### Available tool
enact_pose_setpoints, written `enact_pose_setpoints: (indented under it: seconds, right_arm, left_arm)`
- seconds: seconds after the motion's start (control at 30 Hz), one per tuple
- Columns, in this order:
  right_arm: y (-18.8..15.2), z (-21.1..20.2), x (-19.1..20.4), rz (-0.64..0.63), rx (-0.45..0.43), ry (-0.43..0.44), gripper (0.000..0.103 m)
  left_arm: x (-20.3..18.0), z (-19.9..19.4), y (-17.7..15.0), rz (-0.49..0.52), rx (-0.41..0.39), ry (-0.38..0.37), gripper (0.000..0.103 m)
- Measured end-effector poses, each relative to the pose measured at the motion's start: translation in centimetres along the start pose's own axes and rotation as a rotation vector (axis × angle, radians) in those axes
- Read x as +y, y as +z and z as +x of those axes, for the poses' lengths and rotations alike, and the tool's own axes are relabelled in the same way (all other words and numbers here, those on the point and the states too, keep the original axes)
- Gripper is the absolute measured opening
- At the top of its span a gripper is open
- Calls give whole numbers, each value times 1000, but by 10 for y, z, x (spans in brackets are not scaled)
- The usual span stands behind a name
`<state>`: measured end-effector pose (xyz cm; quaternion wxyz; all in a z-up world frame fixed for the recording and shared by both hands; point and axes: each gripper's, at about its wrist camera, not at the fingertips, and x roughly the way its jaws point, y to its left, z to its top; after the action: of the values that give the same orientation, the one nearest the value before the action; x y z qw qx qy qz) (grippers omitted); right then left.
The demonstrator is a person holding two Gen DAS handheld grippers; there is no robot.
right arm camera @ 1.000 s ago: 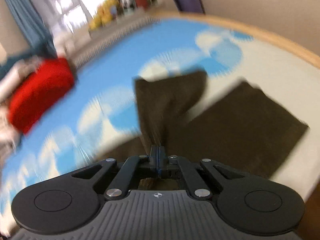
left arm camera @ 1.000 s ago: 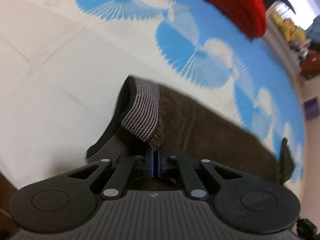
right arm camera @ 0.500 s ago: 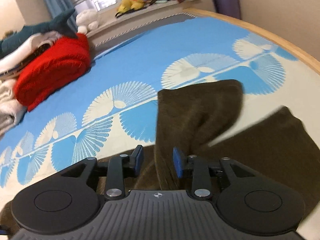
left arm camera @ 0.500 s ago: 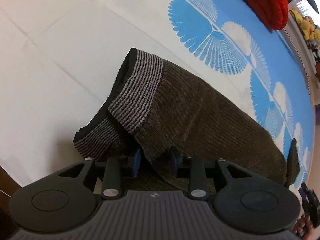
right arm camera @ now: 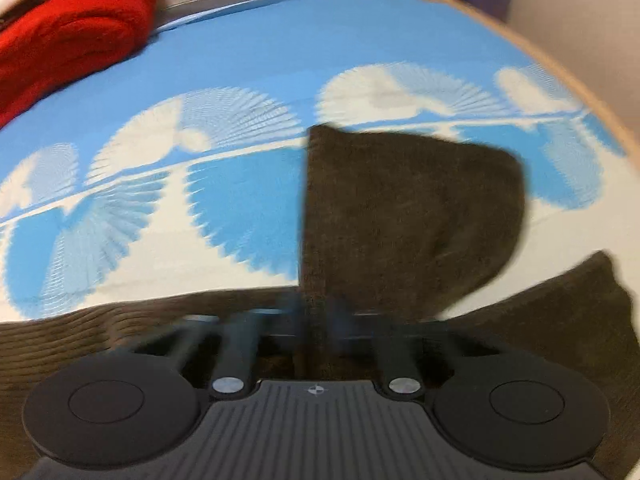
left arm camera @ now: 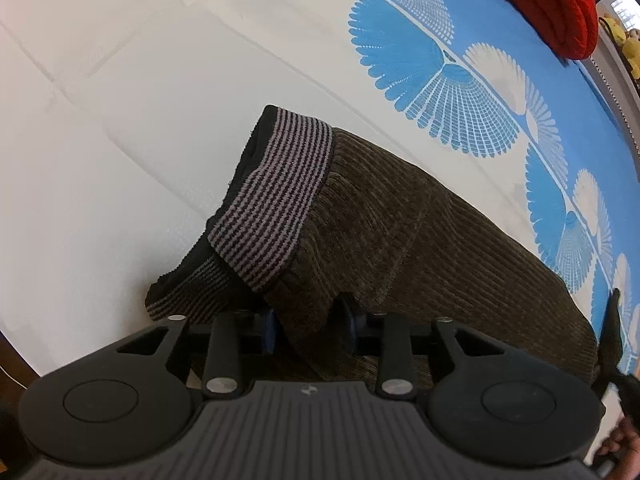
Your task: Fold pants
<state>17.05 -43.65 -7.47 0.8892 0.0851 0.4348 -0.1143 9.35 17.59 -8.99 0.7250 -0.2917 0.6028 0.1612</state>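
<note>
Lying folded, one pants, two grippers

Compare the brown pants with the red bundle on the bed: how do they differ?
The pants are brown corduroy; the red bundle is knit. The pants lie close, on the white part of the sheet; the red bundle sits far, on the blue part. The pants carry a striped waistband; the red bundle shows none. Both are textiles.

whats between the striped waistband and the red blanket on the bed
In the left wrist view, only bare sheet with its blue fan print lies between the striped waistband and the red blanket.
</note>
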Motion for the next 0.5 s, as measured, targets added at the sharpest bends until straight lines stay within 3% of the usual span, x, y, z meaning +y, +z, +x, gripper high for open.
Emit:
enact_pose_setpoints:
  seconds: [0.1,0.17,0.3,0.37,0.5]
  right_arm:
    - [12,-46,-47,226,-144,39,6]
    - [7,-84,-87,377,-229,76,5]
    - [-37,-135,-145,539,-256,104,5]
    - [-66,-148,-165,559,-212,98,1]
    - [-120,-126,-208,603,52,133,0]
  left_arm:
    - [-2,-9,-2,23,-36,-20,15]
    - [-5,-20,-6,50,-75,-46,13]
    - [-6,-50,-17,134,-176,-87,13]
    - [1,-53,-21,148,-166,-74,12]
    - [19,-39,-22,156,-51,-44,12]
